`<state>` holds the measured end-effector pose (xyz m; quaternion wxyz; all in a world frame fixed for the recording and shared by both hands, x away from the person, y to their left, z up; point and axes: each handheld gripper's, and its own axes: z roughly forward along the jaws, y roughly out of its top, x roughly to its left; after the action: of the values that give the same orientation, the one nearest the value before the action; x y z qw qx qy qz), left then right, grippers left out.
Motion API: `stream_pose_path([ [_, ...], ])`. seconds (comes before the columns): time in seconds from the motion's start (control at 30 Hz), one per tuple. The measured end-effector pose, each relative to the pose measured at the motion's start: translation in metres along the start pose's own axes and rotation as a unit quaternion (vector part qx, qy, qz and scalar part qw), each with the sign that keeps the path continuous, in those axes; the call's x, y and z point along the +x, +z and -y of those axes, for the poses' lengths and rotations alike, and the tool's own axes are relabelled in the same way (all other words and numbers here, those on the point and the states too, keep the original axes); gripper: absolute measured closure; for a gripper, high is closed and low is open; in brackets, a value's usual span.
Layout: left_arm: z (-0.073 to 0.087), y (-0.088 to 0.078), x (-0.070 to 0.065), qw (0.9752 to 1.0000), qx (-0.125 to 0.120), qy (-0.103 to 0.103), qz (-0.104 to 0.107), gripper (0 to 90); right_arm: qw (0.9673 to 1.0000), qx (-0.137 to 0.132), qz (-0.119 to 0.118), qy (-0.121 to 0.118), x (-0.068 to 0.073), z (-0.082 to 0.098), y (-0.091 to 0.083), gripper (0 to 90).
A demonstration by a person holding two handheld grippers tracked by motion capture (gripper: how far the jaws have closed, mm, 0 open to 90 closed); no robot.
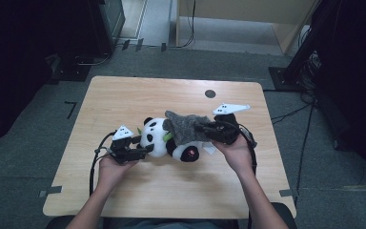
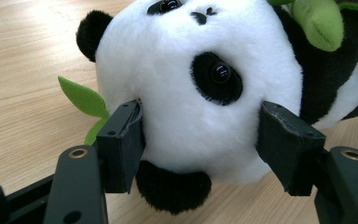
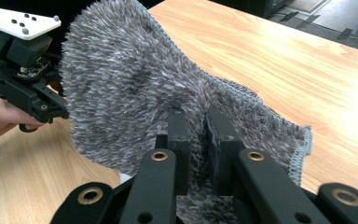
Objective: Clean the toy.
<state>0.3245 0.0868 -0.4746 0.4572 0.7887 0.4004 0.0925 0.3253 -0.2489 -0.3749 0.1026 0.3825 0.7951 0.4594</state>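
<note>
Jaws of the left gripper (image 2: 200,140) clamped on the white head of a toy panda (image 1: 164,138); jaws of the right gripper (image 3: 198,140) pinched shut on a fold of grey fuzzy cloth (image 3: 135,88). Lying on its side mid-surface (image 1: 171,191), between both hands. Black ears and eye patches, green felt leaf (image 2: 81,98) beside the head. Draped over the panda's body, lifted at the right end: shaggy pile, stitched hem. Likely light, soft, limp; sags and slips readily. Best taken near the hem, with a deep pinch.
</note>
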Motion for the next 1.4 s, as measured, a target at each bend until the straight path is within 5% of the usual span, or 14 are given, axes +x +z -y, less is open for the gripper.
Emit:
stream_pose_path([
  [0.33,0.001,0.001,0.002,1.0000,-0.002,0.001,0.005,32.8,0.9996,0.027,-0.009,0.004,-0.004,0.014,0.027,81.6],
  [0.7,0.001,0.009,0.006,0.9999,-0.003,0.002,0.016,18.0,0.9994,0.032,0.001,-0.015,-0.004,0.022,0.035,79.6],
  [0.93,0.000,0.010,0.008,0.9998,0.001,0.006,0.018,20.1,0.9990,0.040,0.013,-0.017,-0.008,0.024,0.032,81.2],
  [1.4,-0.001,0.009,0.009,0.9997,0.007,0.008,0.023,21.7,0.9974,0.063,0.025,0.025,-0.028,0.047,0.016,81.1],
])
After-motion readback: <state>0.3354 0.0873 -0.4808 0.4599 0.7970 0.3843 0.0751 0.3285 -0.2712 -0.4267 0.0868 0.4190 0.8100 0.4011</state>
